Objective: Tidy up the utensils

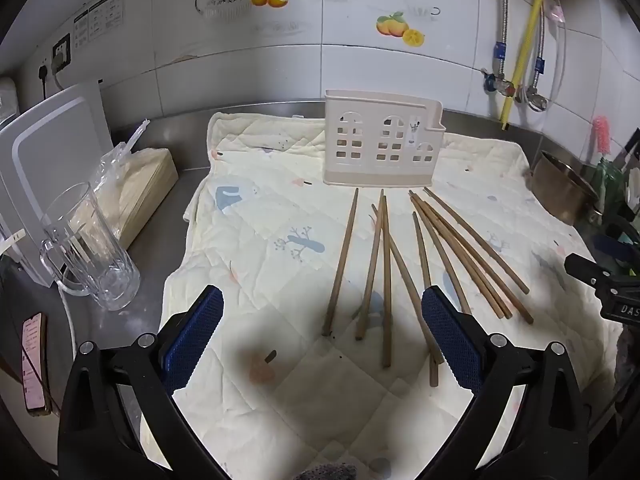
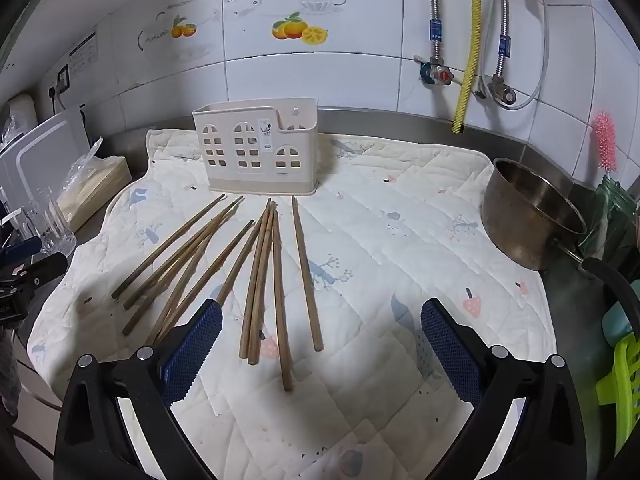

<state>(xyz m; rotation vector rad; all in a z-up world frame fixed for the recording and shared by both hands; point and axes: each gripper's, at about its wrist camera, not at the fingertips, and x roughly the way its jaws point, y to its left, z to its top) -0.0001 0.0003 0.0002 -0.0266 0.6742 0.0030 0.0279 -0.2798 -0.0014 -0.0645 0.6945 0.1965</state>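
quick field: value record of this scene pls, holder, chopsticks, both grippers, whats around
surface: quilted cloth on a steel counter
holder: cream utensil holder, upright at the back of the cloth, nothing seen in it
chopsticks: wooden chopsticks loose on the cloth in front of the holder, fanned out, some overlapping
left gripper: jaws open, holding nothing, above the cloth
right gripper: jaws open, holding nothing, above the cloth
left of cloth: glass mug
right of cloth: metal pot
task progress: no chopstick in the holder yet

Dim overhead light, soft shadows, fisheye-warped edges.
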